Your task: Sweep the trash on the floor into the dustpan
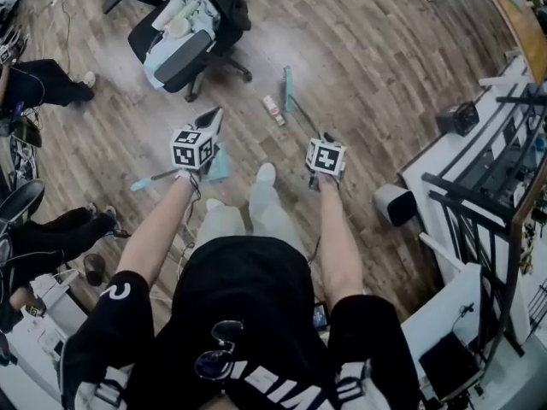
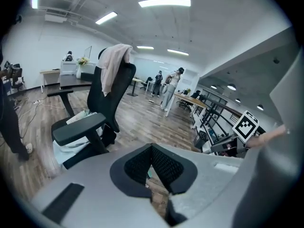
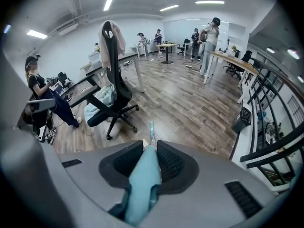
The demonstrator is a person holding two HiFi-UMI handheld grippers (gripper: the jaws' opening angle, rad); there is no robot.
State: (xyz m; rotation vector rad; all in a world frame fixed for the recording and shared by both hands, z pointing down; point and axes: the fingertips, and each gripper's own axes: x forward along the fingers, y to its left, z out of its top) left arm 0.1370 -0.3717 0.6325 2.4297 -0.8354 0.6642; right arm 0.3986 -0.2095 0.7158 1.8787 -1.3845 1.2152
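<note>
My right gripper [image 1: 323, 140] is shut on a teal broom handle [image 3: 145, 184]. The handle runs forward and down to the broom head [image 1: 288, 88] on the wood floor. A small white and red piece of trash [image 1: 273, 109] lies just left of the broom head. The teal dustpan [image 1: 220, 166] sits low beside the person's shoes, and its thin handle [image 1: 152, 180] sticks out to the left. My left gripper [image 1: 211, 118] hovers over it, pointing forward. In the left gripper view its pads [image 2: 138, 164] meet with nothing between them.
A black office chair [image 1: 192, 37] draped with clothes stands straight ahead, close to the trash. People's legs show at the left [image 1: 51, 84]. A white bin [image 1: 395, 203], white desks and black racks [image 1: 479, 186] line the right side.
</note>
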